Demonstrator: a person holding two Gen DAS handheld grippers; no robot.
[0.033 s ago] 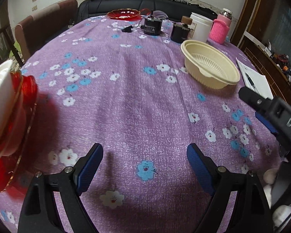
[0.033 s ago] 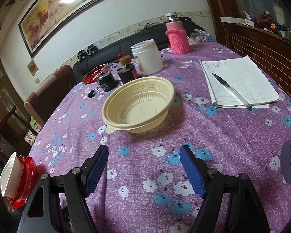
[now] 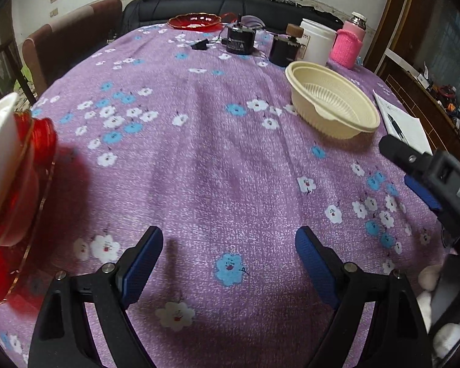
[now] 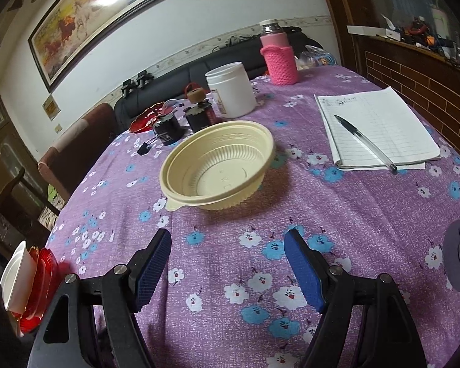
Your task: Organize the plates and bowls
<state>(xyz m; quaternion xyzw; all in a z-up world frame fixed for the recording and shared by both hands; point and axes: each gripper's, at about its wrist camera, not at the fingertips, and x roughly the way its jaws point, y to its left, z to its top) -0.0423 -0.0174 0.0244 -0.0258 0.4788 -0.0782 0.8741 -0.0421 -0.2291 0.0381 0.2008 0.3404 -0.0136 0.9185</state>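
Centrally, ribbed round cream plastic bowl on flowered purple cloth.

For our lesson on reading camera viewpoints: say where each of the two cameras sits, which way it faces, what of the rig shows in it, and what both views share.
Left wrist: rides the left claw, facing along the purple tablecloth; own open fingers below, the right claw at the right edge.
Right wrist: rides the right claw, facing the cream bowl and notebook; only own open fingers.
Shared: cream bowl, white jar, pink-sleeved flask, white bowl on red dishes.
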